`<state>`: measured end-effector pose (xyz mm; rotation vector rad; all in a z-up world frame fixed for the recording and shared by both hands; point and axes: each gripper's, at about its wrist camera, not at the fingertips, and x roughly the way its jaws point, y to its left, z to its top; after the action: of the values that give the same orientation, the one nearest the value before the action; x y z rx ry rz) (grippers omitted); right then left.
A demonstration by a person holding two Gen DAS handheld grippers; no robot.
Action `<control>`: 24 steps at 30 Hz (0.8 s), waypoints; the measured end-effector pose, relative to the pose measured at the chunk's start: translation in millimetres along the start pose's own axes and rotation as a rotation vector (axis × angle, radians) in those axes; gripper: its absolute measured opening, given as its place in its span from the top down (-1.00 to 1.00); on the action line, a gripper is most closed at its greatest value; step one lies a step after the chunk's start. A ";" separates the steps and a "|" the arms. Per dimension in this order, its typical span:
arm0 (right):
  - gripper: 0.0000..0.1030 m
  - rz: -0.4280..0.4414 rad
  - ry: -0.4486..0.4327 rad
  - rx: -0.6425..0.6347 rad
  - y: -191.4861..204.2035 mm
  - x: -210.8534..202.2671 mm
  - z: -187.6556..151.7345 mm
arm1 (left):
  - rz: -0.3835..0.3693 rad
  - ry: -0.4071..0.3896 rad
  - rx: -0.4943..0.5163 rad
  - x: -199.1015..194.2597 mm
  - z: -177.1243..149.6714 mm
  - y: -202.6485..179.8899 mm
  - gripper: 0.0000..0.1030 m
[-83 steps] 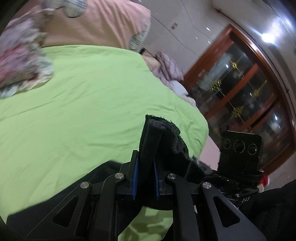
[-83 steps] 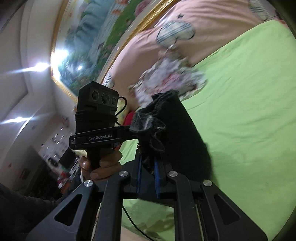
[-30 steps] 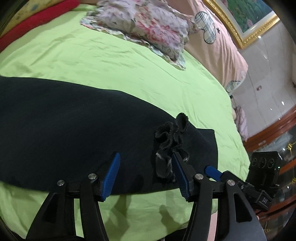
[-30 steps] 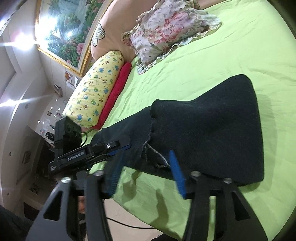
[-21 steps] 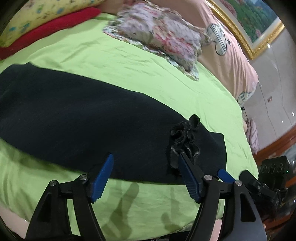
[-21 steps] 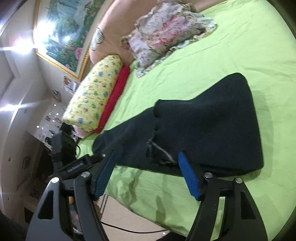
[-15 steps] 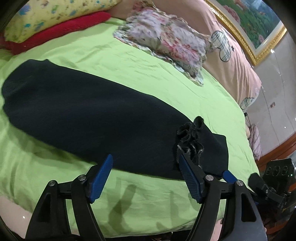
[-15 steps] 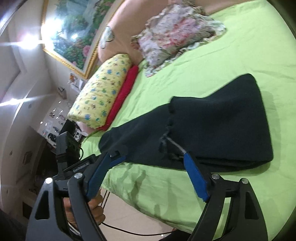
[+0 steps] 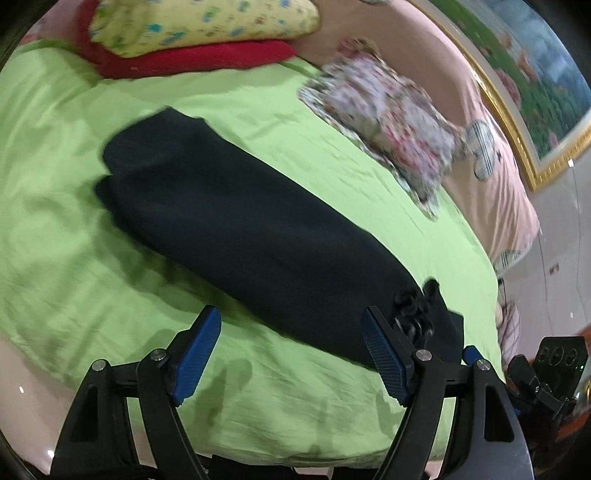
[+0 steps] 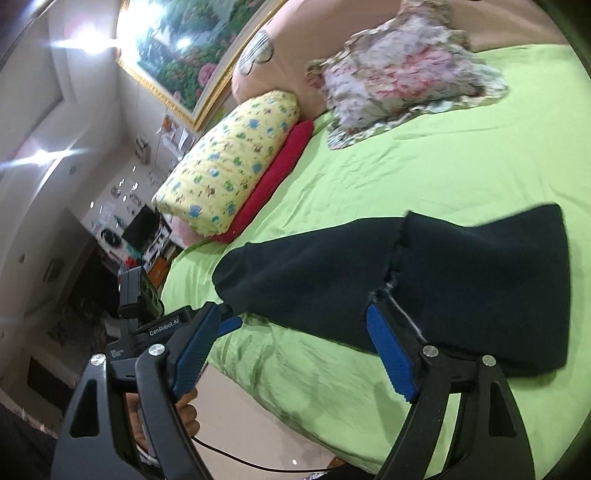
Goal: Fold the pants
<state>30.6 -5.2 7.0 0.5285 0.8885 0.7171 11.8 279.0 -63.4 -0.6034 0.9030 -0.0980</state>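
Black pants (image 9: pixel 243 229) lie flat on the green bedsheet (image 9: pixel 74 266), folded lengthwise into one long strip, with a ruffled waistband end (image 9: pixel 417 302) near the bed's front edge. They also show in the right wrist view (image 10: pixel 424 280). My left gripper (image 9: pixel 291 332) is open and empty, just above the front edge, its right finger beside the waistband. My right gripper (image 10: pixel 295 332) is open and empty, hovering over the near side of the pants. The left gripper shows in the right wrist view (image 10: pixel 229 323), at the left.
A floral cushion (image 9: pixel 388 110), a yellow patterned pillow (image 9: pixel 199 22) and a red pillow (image 9: pixel 195 59) lie at the head of the bed. A pink headboard (image 9: pixel 491 122) stands behind. Beyond the bed's left side are a floor and cluttered shelves (image 10: pixel 122 221).
Both grippers let go of the pants, opened wide, and drew back toward the bed's front edge. The pants now lie flat on the sheet.
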 end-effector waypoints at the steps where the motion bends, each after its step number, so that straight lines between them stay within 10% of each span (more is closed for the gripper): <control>1: -0.59 -0.002 0.011 -0.007 2.2 4.2 2.0 | 0.004 -0.011 -0.014 -3.8 1.9 5.4 -0.54; 24: -0.59 0.002 0.292 -0.391 64.1 167.1 82.9 | 0.051 -0.078 -0.263 -6.2 33.0 90.8 -0.54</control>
<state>150.3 151.6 10.0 0.0761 0.9864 0.9586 18.0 371.4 -91.8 -0.8226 0.8615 0.0913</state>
